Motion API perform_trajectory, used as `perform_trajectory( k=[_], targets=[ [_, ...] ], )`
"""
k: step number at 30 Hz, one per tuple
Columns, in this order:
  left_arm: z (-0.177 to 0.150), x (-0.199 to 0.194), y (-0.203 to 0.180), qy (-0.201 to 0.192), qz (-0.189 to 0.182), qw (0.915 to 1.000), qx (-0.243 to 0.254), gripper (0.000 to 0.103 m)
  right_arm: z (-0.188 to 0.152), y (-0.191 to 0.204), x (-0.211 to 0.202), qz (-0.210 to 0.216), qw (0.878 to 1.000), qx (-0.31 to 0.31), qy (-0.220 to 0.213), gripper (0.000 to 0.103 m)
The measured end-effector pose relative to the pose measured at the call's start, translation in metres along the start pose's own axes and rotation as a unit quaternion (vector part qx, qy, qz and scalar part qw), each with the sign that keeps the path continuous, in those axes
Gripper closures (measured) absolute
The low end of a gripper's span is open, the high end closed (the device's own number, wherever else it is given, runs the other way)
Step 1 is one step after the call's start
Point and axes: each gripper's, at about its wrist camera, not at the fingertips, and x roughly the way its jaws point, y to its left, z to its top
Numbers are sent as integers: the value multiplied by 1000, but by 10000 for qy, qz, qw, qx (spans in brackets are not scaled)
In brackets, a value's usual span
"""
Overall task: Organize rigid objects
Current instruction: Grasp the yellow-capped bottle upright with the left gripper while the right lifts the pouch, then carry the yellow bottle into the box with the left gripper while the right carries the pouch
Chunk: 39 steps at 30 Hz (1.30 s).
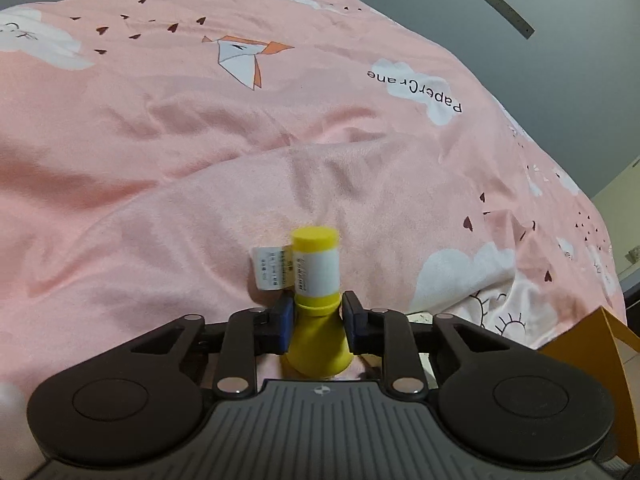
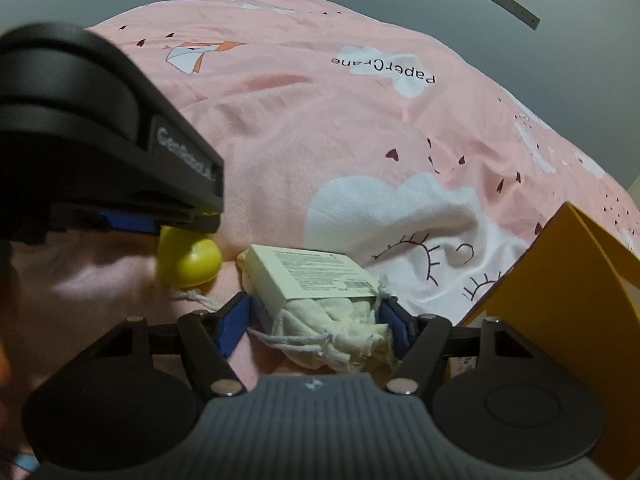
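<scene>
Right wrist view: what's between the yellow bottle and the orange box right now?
The white carton and its cloth pouch, sitting between the right gripper fingers, lie between the yellow bottle and orange box.

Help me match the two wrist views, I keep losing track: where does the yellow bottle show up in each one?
Left wrist: the yellow bottle sits low at centre, clamped between the left gripper fingers.
Right wrist: only its rounded yellow end shows at left, under the left gripper's black body.
Shared landmark: the "PaperCrane" print on the pink blanket.
</scene>
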Motion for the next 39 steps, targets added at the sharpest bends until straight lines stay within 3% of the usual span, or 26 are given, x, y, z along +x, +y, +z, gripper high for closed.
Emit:
perform_trajectory(
  k=[6,9,22,34,39],
  targets=[
    [-2,-20,7,-48,32,10000,-49,76,-1,-4,-14,59,9999,85,-132,41],
    [-5,-29,8,-40,61,10000,-52,76,-1,-4,-26,65,9995,115,-300,59],
    [-18,-67,3,-46,-66,9999,75,76,-2,-9,-75,394,9975,29,-589,81],
    [-29,-120,-20,-295,-479,9977,381,76,-2,-33,-143,1069,9890,447,-918,85],
    [-26,-145,-42,-555,-675,9941,636,76,0,-55,-176,1083,9848,634,-1198,85]
  ],
)
